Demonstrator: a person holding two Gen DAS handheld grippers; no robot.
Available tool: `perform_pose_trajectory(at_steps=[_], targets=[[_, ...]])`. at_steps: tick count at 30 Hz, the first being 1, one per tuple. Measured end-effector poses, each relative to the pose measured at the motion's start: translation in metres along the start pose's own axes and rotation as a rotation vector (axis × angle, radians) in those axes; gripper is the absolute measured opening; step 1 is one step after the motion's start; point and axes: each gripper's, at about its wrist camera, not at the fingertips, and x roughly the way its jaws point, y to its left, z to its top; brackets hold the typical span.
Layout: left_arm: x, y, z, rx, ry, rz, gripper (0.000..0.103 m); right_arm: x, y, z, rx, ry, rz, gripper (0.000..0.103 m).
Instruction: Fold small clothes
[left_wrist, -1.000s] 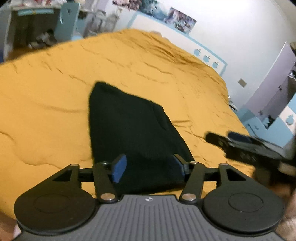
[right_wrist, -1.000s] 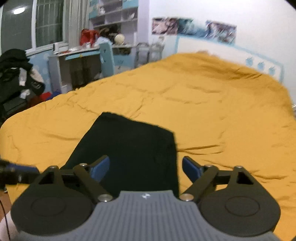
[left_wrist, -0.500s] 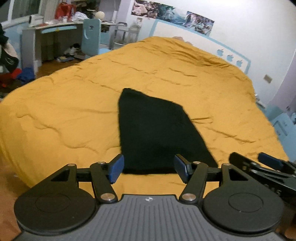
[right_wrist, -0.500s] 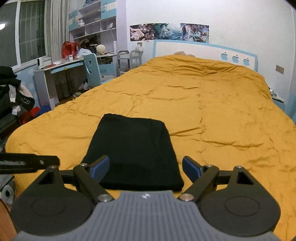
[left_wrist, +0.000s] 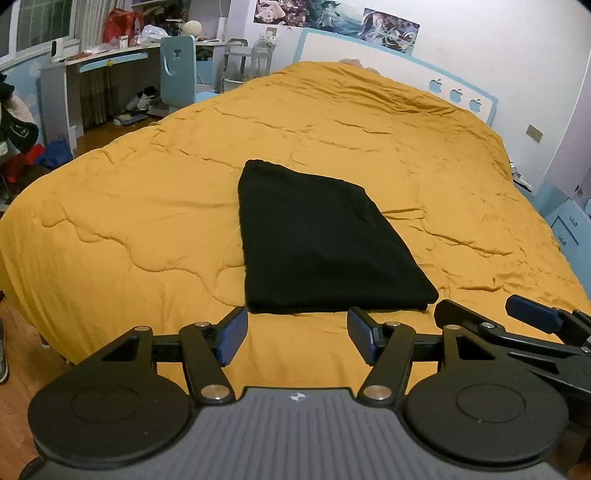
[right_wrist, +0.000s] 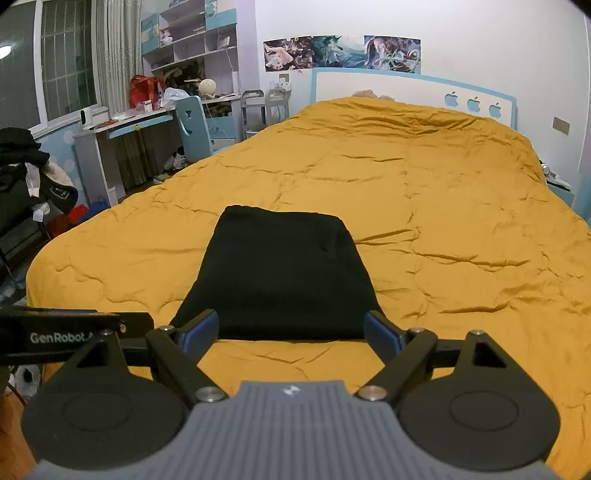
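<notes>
On the yellow quilt (left_wrist: 147, 229) lies the folded black garment (left_wrist: 317, 247), both my left gripper (left_wrist: 297, 338) and right gripper (right_wrist: 291, 334) short of its near edge, fingers apart, empty — I judge it squared, wanting only clean withdrawal.

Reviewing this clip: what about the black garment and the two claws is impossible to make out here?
- Black garment: garment type and number of folds unreadable in both views; the fabric is uniformly dark.
- Its near edge in the right wrist view: corners hidden behind the right claw fingers.
- Left claw: in the right wrist view only a bar shows, cut off by the left edge.
</notes>
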Motion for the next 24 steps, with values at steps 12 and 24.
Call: perform_pose_trajectory(at_steps=[12, 24], targets=[[0.0033, -0.0023, -0.0027, 0.013, 0.013, 0.014, 0.073, -0.0005, 0.0003, 0.0000, -0.004, 0.009, -0.014, 0.082], [0.0069, -0.0040, -0.0037, 0.020, 0.025, 0.019, 0.073, 0.0023, -0.0047, 0.0013, 0.017, 0.029, -0.037, 0.082]])
